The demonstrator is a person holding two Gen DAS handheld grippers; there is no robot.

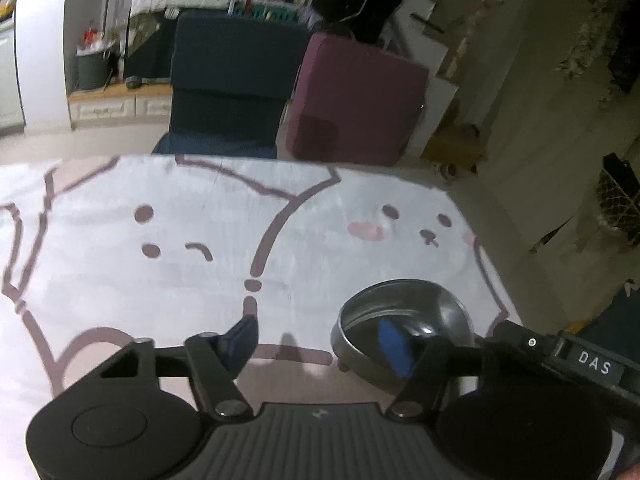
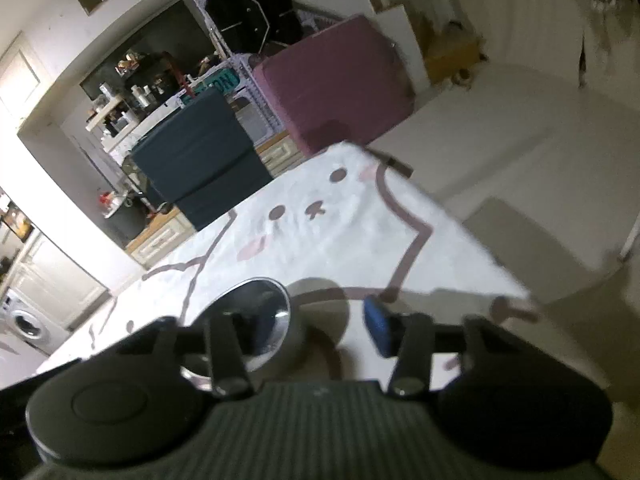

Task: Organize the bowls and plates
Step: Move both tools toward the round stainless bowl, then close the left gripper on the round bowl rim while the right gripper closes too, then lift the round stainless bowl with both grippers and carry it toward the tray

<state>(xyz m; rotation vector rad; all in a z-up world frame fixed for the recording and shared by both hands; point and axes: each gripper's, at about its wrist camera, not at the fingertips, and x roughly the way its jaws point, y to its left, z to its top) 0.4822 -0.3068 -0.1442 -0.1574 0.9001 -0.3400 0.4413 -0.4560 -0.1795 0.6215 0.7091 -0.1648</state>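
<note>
Steel bowl (image 1: 404,320) partly hidden behind fingers, left gripper (image 1: 320,340) and right gripper (image 2: 316,326) released.

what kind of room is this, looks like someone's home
Most likely a lived-in home, an open kitchen and living area. A washing machine stands by cabinets, cluttered shelves line the back, and a metal bowl sits on a table with a cartoon-print cloth.

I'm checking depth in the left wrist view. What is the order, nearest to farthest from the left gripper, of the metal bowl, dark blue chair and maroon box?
1. metal bowl, at the right finger.
2. dark blue chair, beyond the table, left.
3. maroon box, behind, right.
</note>
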